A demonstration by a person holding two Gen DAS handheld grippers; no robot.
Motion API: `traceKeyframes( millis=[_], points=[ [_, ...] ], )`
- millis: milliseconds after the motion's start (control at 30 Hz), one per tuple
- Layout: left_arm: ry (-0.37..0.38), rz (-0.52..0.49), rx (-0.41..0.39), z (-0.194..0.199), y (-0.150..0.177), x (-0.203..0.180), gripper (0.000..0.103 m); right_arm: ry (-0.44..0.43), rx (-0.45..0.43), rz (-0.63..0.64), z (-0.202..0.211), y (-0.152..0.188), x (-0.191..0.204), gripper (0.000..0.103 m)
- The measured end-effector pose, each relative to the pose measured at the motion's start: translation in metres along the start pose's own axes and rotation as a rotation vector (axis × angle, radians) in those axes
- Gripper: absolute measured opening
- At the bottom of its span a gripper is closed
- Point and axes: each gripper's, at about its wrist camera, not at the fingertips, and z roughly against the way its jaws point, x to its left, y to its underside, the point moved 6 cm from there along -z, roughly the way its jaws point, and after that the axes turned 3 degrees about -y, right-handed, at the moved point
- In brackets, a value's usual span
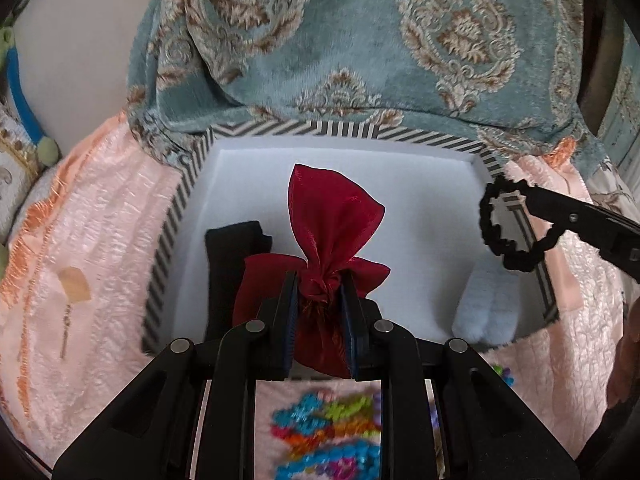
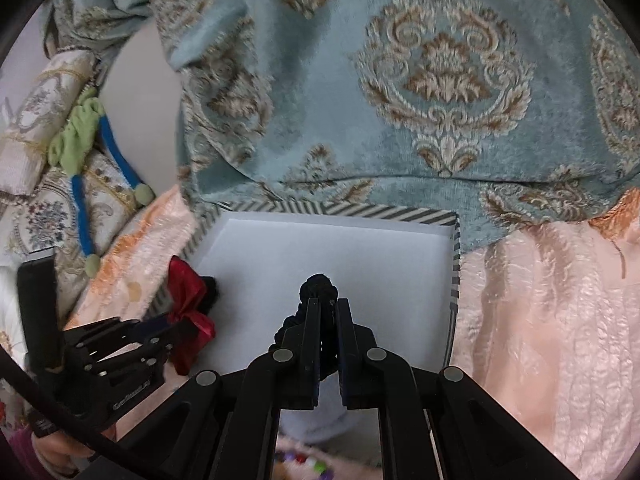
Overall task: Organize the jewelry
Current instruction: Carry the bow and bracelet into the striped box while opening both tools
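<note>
A white box with a striped rim [image 1: 176,216] lies on a pink bedspread. My left gripper [image 1: 318,280] is shut on the tied neck of a dark red organza pouch [image 1: 332,216] and holds it over the box's near left part. A black cloth item [image 1: 228,256] lies in the box behind the pouch. My right gripper [image 2: 328,308] is shut on a black beaded bracelet [image 2: 318,284]; in the left wrist view the bracelet [image 1: 494,236] hangs as a ring over the box's right rim. A pale blue fluffy item [image 1: 488,308] lies in the box's near right corner.
A blue-green damask cushion [image 1: 360,48] stands right behind the box. Bright beaded jewelry [image 1: 332,432] lies on the pink bedspread [image 1: 92,248] near the box's front edge. A green and blue cord [image 2: 86,152] lies at the left.
</note>
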Motion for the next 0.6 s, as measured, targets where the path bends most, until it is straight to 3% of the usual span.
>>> traceKeyframes(
  millis=[300, 367, 500, 600],
  points=[
    [-0.025, 0.049, 0.065, -0.039, -0.001, 0.000, 0.023, 0.151, 0.062, -0.022, -0.057, 0.002, -0.047, 0.006],
    [-0.028, 0.062, 0.062, -0.041, -0.003, 0.002, 0.035, 0.156, 0.068, -0.034, -0.059, 0.003, -0.052, 0.007],
    [-0.010, 0.089, 0.048, -0.038, -0.004, 0.003, 0.050, 0.142, 0.054, -0.057, -0.048, 0.007, -0.053, 0.041],
    [-0.005, 0.099, 0.039, -0.027, -0.002, 0.004, 0.053, 0.128, 0.017, -0.047, -0.026, 0.009, -0.045, 0.041]
  ],
)
